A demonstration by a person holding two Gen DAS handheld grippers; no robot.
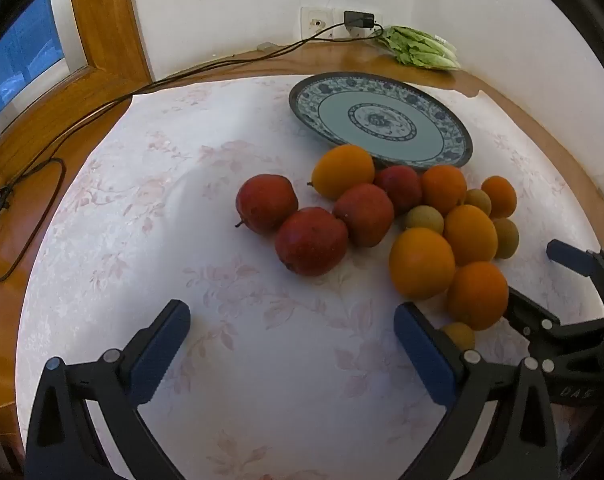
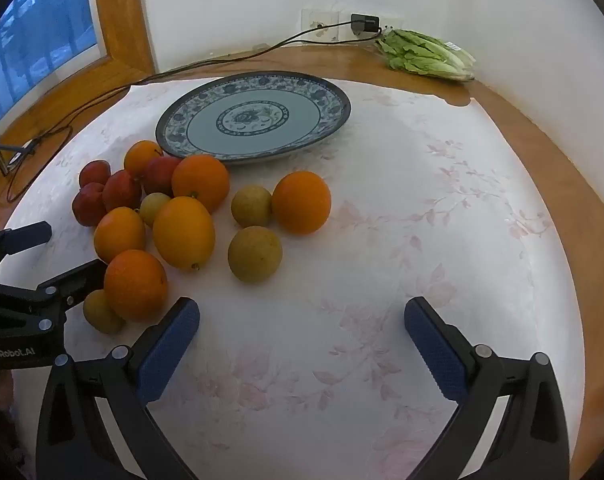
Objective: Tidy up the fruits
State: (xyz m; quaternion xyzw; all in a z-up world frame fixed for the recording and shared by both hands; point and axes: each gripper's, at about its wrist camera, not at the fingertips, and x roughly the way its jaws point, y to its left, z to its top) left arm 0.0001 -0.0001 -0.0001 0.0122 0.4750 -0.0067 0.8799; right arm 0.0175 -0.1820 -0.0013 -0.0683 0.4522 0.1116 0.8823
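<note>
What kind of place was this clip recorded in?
Probably a home dining corner: a round wooden table under a pale floral tablecloth, a wood-framed window, and wall sockets beside bagged green lettuce.

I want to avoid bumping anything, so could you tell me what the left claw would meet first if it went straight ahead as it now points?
Probably the nearest red apple: the open left claw has only bare tablecloth before it. Depth is hard to judge, and the nearest orange sits close to its right finger's path.
</note>
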